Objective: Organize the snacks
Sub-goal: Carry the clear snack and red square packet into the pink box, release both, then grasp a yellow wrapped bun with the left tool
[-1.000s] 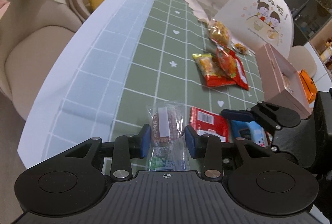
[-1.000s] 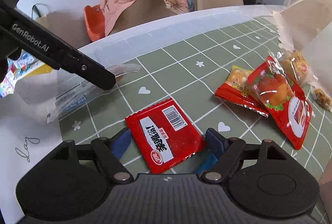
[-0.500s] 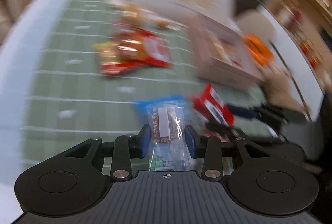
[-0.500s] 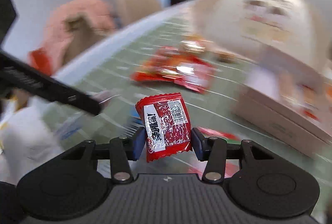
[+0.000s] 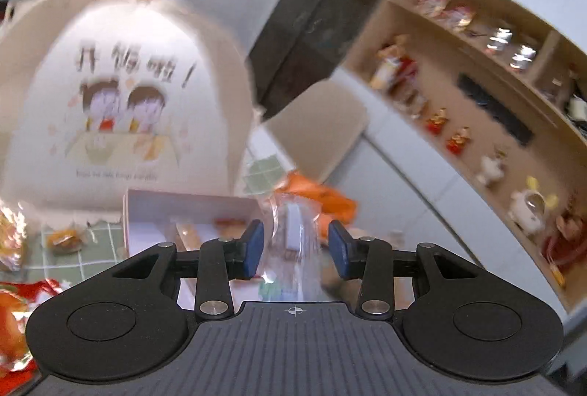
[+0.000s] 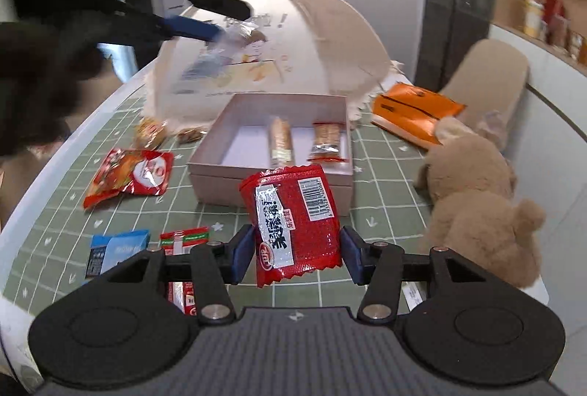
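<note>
With the left tongs (image 5: 295, 249) clamped on a clear-wrapped snack (image 5: 291, 242) and the right tongs (image 6: 297, 251), jaws easing apart, still cradling a red sachet (image 6: 293, 216) above the counter (image 6: 381, 175), both loads seem bound for the open pink box (image 6: 271, 175), so each needs lowering inside before letting go.

- You have lifted the clear plastic snack packet (image 5: 290, 242) off the green checked surface (image 6: 370, 153) in your left gripper (image 5: 295, 249).
- Your right gripper (image 6: 297, 251) has picked up the red foil snack packet (image 6: 293, 220); its jaws are opening slightly.
</note>
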